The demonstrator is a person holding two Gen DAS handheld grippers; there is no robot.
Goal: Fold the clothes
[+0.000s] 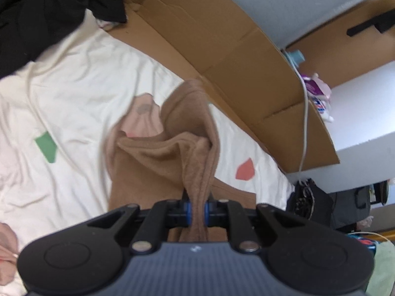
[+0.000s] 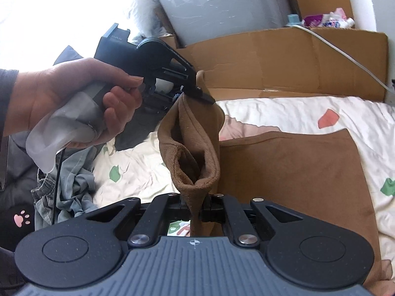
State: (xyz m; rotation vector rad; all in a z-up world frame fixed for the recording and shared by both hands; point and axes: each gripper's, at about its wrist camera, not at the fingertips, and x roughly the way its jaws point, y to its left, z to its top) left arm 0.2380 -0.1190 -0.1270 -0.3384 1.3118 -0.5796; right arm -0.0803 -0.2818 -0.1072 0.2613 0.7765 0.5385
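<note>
Scene: I hold a brown fleece garment (image 2: 284,172) over a bed (image 2: 308,113), one edge of it lifted between my two grippers.
Left gripper (image 1: 196,208): nearly closed, its pads pinching a bunched fold of the brown cloth that runs up and away from it.
Right gripper (image 2: 197,208): clamped almost fully on another bunch of the same edge; ahead of it the cloth hangs as an open loop.
Garment: most of it lies flat on the bed to the right of my right gripper; the raised edge stretches from that gripper up to the left one, which shows ahead and above.
Progress: I judge the fold as begun but not laid. The edge is up; it has yet to be carried across and set down on the flat part.
Left to do: a grey heap (image 2: 69,185) on the bed, left of my right gripper, looks unfolded, as do the dark clothes (image 1: 49,17) far ahead of the left gripper.
Left hand (image 2: 74,103): wrapped round its gripper's handle, aiming it steeply down at the bed.
Right hand: out of view; its gripper tilts down more gently.
Backdrop: a cardboard box wall (image 2: 284,59) beyond the bed.
</note>
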